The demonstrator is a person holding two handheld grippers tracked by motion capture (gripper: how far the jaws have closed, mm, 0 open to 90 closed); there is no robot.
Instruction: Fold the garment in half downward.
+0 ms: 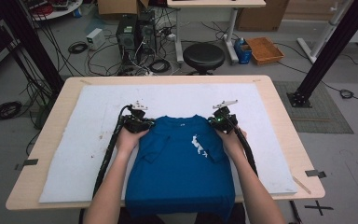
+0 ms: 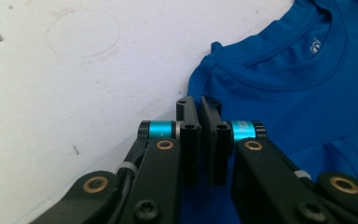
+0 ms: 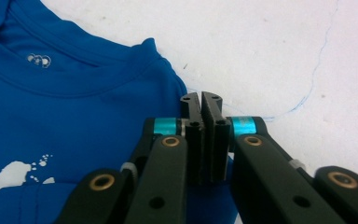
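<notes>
White table padding (image 1: 88,140) carries a blue T-shirt (image 1: 177,172) (sleeves folded in), each tool clenched at a shoulder.

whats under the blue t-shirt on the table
The blue t-shirt lies on a white sheet that covers the wooden table. Its sleeves are folded onto the front; anything else beneath the cloth is covered.

Two black jaws rise from the bottom of the frame, pressed together at the right gripper (image 3: 200,103), with turquoise rollers at either side. They stand at the shoulder edge of a blue fabric T-shirt (image 3: 74,112) that fills the left half, collar at upper left, white print at lower left. A white padded table cover (image 3: 284,56) spreads across the upper right.
</notes>
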